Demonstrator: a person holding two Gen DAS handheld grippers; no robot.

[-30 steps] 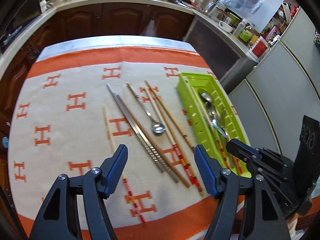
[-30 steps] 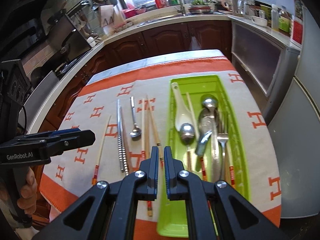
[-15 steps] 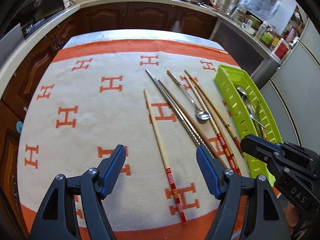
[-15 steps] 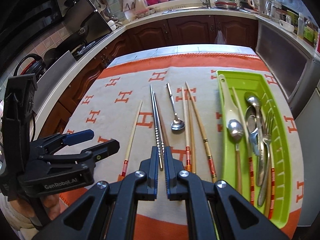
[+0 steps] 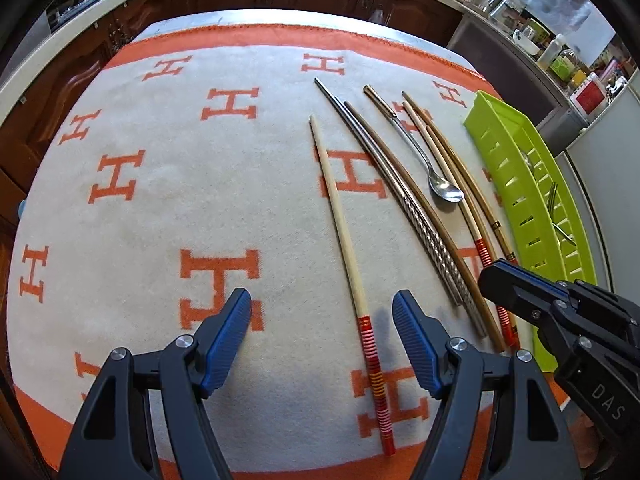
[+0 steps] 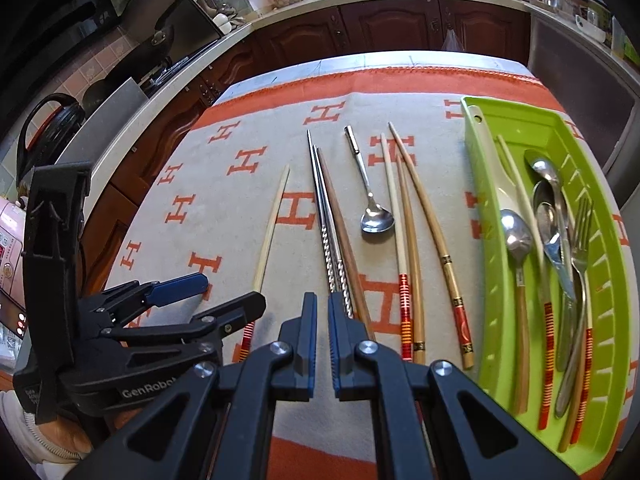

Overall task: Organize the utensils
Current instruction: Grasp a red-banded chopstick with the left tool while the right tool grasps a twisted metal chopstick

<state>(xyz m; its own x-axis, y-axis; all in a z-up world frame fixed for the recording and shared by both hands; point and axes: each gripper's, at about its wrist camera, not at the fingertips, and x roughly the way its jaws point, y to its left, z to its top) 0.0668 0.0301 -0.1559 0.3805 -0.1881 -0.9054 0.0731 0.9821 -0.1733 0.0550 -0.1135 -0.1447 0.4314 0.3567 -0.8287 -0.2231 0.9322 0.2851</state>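
1. Fingers of the left gripper (image 5: 322, 336) stand spread and empty, straddling the striped end of a pale chopstick (image 5: 340, 224) without touching it; the right gripper (image 6: 322, 320) is pinched closed on nothing, hanging over the near ends of the steel chopsticks (image 6: 330, 240).
2. That pale chopstick lies alone on the cloth (image 5: 160, 200), apart from the others, so it looks like the next pick.
3. It should be light, stiff and thin, and likely to roll or pivot if pinched off-centre. Taking it at the striped band, pads square across it, seems safest.
4. Steel chopsticks will probably be slicker and heavier. They lie touching a brown chopstick (image 6: 348, 256), so separating them may be fiddly.
5. A small spoon (image 6: 374, 216) and three more chopsticks lie nearer the tray (image 6: 480, 184).
6. Inside the green tray: a white ladle-like spoon, several metal spoons, a fork (image 6: 580, 240) and a few striped chopsticks, overlapping loosely. No dividers can be made out.
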